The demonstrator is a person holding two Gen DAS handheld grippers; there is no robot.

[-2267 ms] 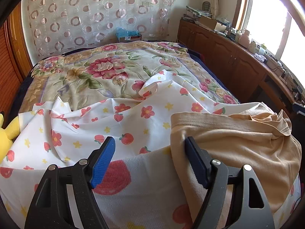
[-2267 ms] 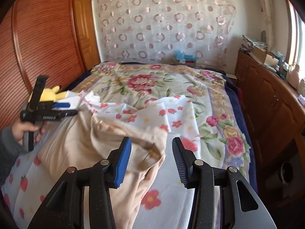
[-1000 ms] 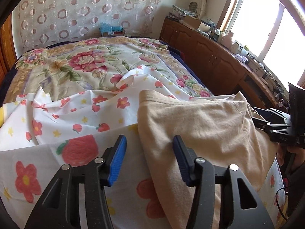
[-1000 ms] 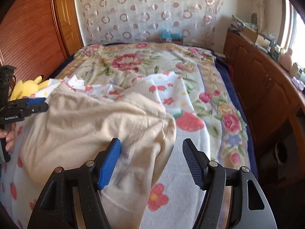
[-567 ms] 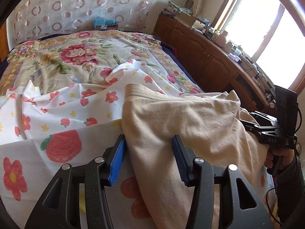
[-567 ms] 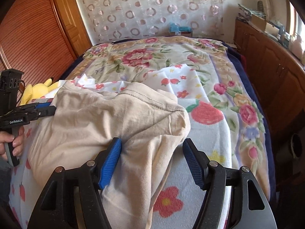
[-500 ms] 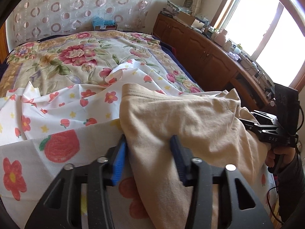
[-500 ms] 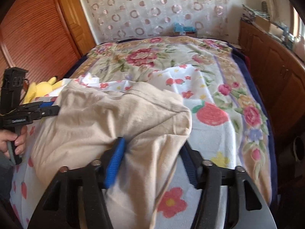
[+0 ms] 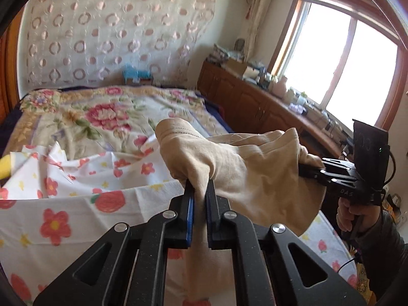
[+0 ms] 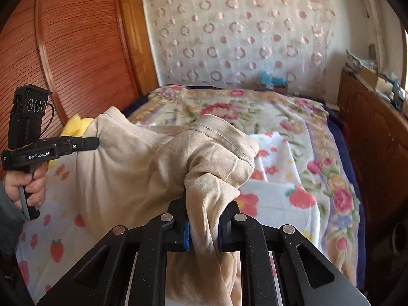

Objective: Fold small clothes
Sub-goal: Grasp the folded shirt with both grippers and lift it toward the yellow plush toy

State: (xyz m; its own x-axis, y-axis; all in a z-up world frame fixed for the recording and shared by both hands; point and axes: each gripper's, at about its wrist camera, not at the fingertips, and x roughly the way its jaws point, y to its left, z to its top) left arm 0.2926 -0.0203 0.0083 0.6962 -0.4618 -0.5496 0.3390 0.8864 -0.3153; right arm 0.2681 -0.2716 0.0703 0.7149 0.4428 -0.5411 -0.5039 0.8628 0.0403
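Slippage is the risk: the shirt [image 9: 244, 168] is pinched in bunched folds by both just-closed hand-held grippers, left [image 9: 199, 199] and right [image 10: 204, 214], above the bed [image 9: 76, 117]; uneven tension could skew the fold.

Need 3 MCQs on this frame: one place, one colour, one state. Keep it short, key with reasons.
1. Where is the yellow plush toy?
A. on the wooden cabinet
B. at the bed's edge by the wooden sliding door
C. on the windowsill

2. What colour is the garment being handled?
A. beige
B. navy
C. red

3. What state is the left tool in?
A. wide open above the fabric
B. shut on nothing
C. shut on the garment

Key: B, it peeks out behind the garment next to the door; A, the cloth is plain beige; C, fabric is pinched between its blue pads, as with the right tool.
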